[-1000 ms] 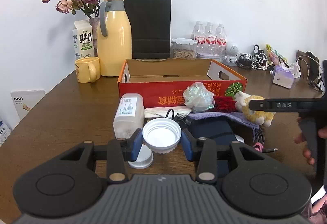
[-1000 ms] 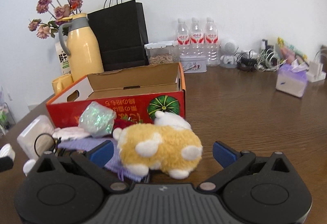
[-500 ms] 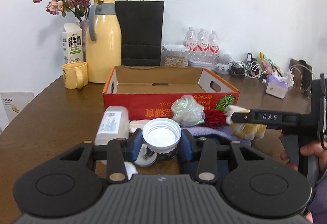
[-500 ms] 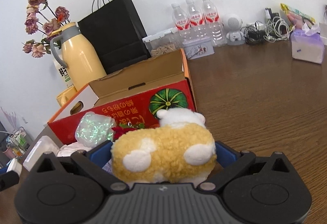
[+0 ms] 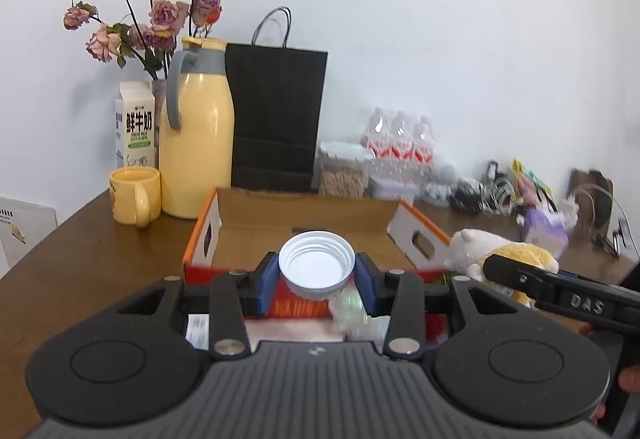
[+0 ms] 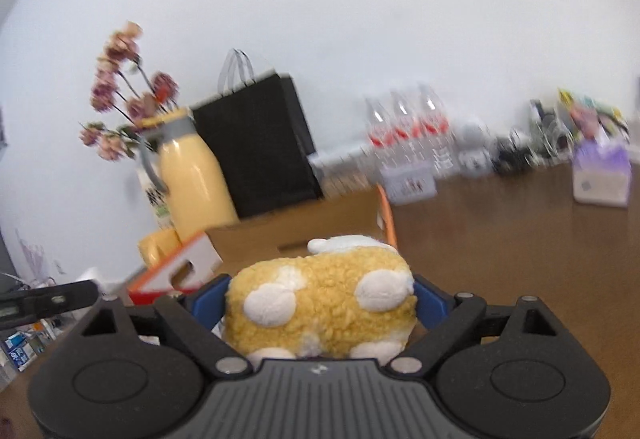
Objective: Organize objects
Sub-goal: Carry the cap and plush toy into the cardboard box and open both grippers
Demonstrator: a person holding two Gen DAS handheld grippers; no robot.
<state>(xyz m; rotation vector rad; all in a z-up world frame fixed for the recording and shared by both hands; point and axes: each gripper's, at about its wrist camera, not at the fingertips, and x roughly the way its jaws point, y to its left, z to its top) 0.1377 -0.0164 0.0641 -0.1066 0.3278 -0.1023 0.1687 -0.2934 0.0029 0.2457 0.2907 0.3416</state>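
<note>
white lid [image 5: 317,264] clamped open side facing camera between the blue pads of the left gripper [image 5: 316,281], now off the table and lined up over the front wall of the red cardboard box [image 5: 202,239]; a second ago sat low over the clutter in front of that box, so lifted and carried toward the opening. not yet inside, looks roughly over the near edge

yellow plush toy [image 6: 320,305] filling the gap of the right gripper [image 6: 322,305], jaws closing on it, pads at both flanks, contact looks made but fur hides the exact pressure. a second ago lay free on the table ahead of wide-open fingers, half a second ago already between them. now seen in the left view raised beside the box's right end flap [image 5: 418,239], so probably picked up, though the underside is hidden

box interior looks bare from the left view. plastic bottle label [image 5: 198,331] and crinkly wrap [image 5: 348,309] still down in front of the box, blurred

read on the task: two items mid-transfer at once, box as the likely drop spot. next needs both carried past the rim before release; lid shallow and light, may flip on drop; plush soft, low risk

background only: yellow thermos [image 5: 196,143], mug [image 5: 134,195], black bag [image 5: 276,119]
</note>
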